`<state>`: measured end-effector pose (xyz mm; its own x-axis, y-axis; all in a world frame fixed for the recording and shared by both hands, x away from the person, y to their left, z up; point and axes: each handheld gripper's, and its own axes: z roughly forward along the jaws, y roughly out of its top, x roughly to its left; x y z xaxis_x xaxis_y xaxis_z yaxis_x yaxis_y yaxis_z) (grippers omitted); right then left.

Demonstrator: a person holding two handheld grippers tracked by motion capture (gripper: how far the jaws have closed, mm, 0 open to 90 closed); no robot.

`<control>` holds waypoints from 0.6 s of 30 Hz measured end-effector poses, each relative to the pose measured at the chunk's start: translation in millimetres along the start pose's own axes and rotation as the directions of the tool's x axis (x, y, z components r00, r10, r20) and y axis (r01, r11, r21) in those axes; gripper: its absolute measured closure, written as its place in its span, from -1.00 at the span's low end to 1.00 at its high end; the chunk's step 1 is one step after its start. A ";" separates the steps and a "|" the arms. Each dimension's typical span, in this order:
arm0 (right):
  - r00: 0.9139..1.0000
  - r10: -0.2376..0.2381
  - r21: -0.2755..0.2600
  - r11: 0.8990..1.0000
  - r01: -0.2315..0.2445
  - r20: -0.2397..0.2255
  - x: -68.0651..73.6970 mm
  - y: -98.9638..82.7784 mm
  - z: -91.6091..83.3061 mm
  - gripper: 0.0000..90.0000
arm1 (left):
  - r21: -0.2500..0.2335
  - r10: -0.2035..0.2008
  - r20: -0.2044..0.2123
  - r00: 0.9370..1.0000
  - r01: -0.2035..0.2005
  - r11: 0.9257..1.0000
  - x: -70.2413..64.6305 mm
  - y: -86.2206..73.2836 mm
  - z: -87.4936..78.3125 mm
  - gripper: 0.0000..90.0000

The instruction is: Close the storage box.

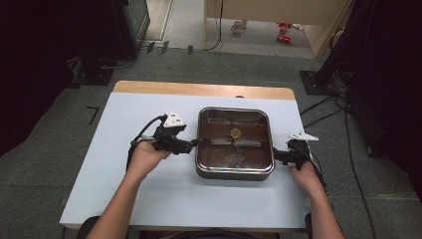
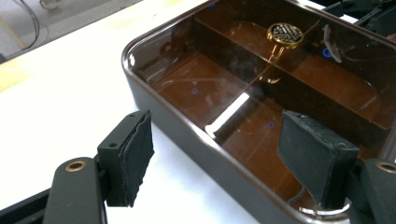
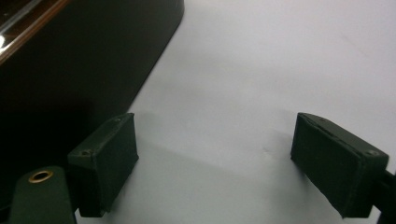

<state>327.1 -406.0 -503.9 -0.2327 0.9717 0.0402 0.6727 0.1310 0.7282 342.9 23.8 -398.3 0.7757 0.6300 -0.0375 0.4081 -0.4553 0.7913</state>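
My two hands sit at either side of the lidded brown box (image 1: 234,143) in the middle of the bench (image 1: 99,174). Left tongs (image 2: 215,161) spread, straddling its near wall without pinching; right tongs (image 3: 212,163) spread beside its dark side, holding nothing. No grip is made yet; lifting remains. The left gripper view reveals inner dividers and a gold knob (image 2: 285,34).

So the bench (image 1: 149,194) has a pale white-blue top, with a strip of bare wood (image 1: 199,89) along the far edge. Sitting right on it, a bit right of center, is a dark brown rounded-square divided box (image 1: 234,172) with a clear lid.
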 end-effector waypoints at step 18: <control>1.000 0.000 0.000 1.000 0.000 0.000 0.0 0.0 0.0 -0.68 | -0.008 -0.015 -0.019 1.000 0.015 1.000 1.1 -22.5 -6.0 -0.42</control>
<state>327.1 -406.0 -503.9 -0.2326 0.9718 0.0396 0.6723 0.1312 0.7285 331.7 38.4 -412.5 0.7600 0.6488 -0.0377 0.4156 -0.4406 0.7957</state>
